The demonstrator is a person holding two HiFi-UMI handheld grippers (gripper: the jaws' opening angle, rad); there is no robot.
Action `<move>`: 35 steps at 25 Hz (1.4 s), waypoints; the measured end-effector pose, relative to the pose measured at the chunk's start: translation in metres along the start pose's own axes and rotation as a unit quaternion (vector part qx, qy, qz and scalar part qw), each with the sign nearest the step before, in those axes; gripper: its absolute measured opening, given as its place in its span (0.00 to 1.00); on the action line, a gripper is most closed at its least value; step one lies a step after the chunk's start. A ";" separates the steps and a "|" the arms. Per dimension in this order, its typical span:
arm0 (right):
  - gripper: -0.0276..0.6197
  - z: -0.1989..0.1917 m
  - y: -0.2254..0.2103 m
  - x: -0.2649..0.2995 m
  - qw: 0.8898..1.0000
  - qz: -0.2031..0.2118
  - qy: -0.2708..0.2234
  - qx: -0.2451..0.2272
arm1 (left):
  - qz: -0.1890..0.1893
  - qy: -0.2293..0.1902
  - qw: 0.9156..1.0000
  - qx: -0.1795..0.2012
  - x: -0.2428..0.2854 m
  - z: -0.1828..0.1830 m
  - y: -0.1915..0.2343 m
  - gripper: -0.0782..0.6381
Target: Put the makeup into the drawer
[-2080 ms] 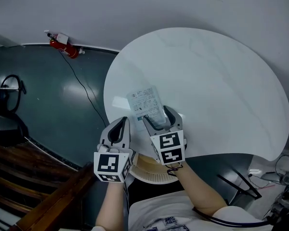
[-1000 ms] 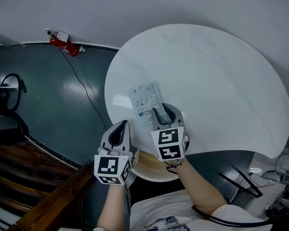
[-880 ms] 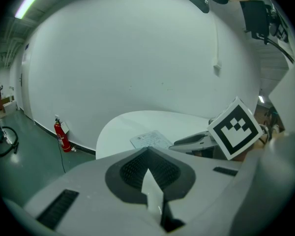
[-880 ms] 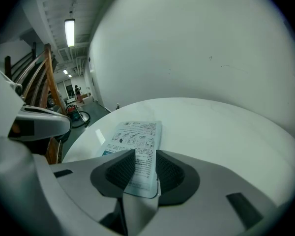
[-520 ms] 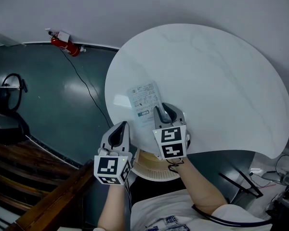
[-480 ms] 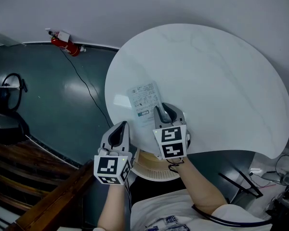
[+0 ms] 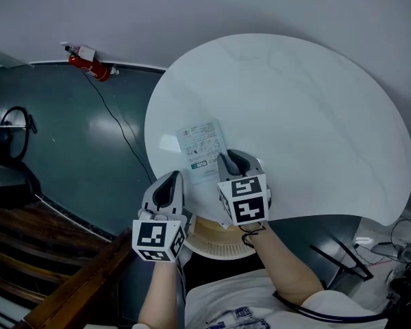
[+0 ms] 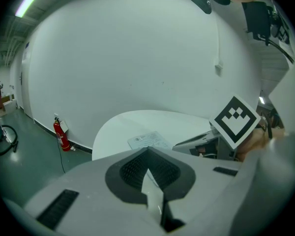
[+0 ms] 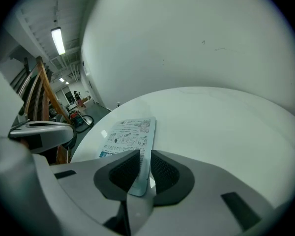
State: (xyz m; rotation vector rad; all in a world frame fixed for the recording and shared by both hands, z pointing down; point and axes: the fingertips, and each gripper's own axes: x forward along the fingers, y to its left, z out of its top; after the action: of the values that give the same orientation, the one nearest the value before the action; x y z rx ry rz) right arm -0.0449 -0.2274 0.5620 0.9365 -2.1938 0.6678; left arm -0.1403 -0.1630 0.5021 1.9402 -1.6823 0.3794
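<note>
The makeup is a flat printed packet (image 7: 201, 144) lying on the white round table (image 7: 301, 101) near its front-left edge. My right gripper (image 7: 232, 159) points down at the packet's near end. In the right gripper view the packet (image 9: 128, 133) runs back between the pads, and the right gripper (image 9: 140, 165) has just been closing onto that near edge. My left gripper (image 7: 169, 181) hangs off the table edge to the left, shut and empty; in its own view the left gripper (image 8: 148, 157) faces the packet (image 8: 148, 140). No drawer is in view.
A red fire extinguisher (image 7: 89, 66) stands at the wall, with a cable trailing over the dark floor. A wooden rail (image 7: 68, 286) crosses the lower left. A pale round ribbed object (image 7: 212, 242) sits under the table's front edge. A dark metal frame (image 7: 342, 262) lies at the lower right.
The right gripper's jaws have narrowed around the packet's near edge and the gripper has rolled a little. The packet has shifted slightly left and turned. The left gripper has stayed put.
</note>
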 end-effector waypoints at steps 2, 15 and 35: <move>0.18 0.000 -0.001 0.000 1.000 -0.002 0.000 0.000 | -0.001 0.000 1.000 0.001 0.002 0.001 -0.001 0.17; 0.18 -0.001 0.005 -0.002 1.000 0.008 -0.008 -0.010 | -0.003 0.004 1.000 0.001 0.004 -0.002 -0.001 0.17; 0.11 0.001 -0.004 -0.001 1.000 -0.011 0.000 -0.015 | -0.003 0.009 1.000 -0.001 0.008 -0.002 -0.004 0.17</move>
State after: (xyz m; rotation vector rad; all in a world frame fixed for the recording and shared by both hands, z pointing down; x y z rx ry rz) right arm -0.0413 -0.2302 0.5613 0.9432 -2.1844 0.6236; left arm -0.1346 -0.1681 0.5071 1.9347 -1.6652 0.3920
